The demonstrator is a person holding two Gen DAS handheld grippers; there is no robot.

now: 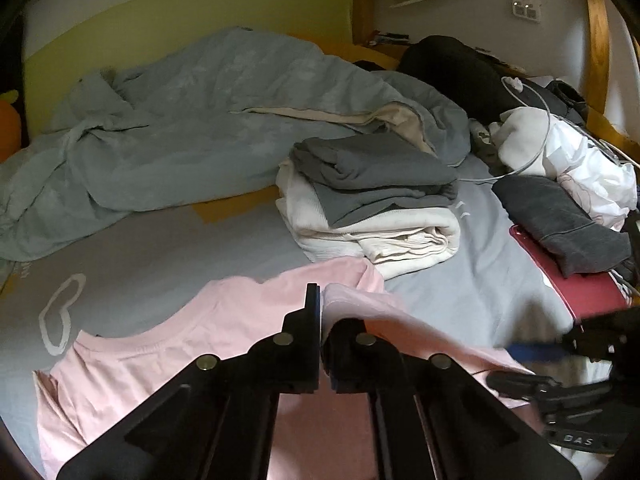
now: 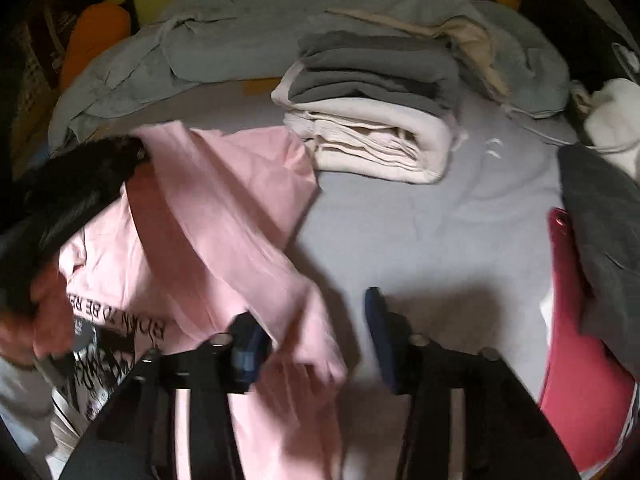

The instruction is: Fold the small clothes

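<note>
A pink T-shirt (image 1: 160, 360) lies spread on the grey bed sheet (image 1: 460, 288). My left gripper (image 1: 322, 308) is shut on a raised fold of the shirt near its sleeve. In the right wrist view the shirt (image 2: 224, 208) shows a black printed front at the lower left, and the left gripper (image 2: 138, 152) is a dark blur lifting the cloth. My right gripper (image 2: 316, 340) stands open just above the shirt's right edge. Its blue pads (image 2: 250, 344) are apart, with pink cloth under the left one and bare sheet between them. From the left wrist it shows as the blurred right gripper (image 1: 520, 364).
A folded stack (image 1: 372, 200), grey on cream, sits behind the shirt. A rumpled grey duvet (image 1: 180, 120) fills the back of the bed. On the right lie a dark grey garment (image 1: 560, 224), a red item (image 1: 572, 288), and white clothes with a cable (image 1: 560, 148).
</note>
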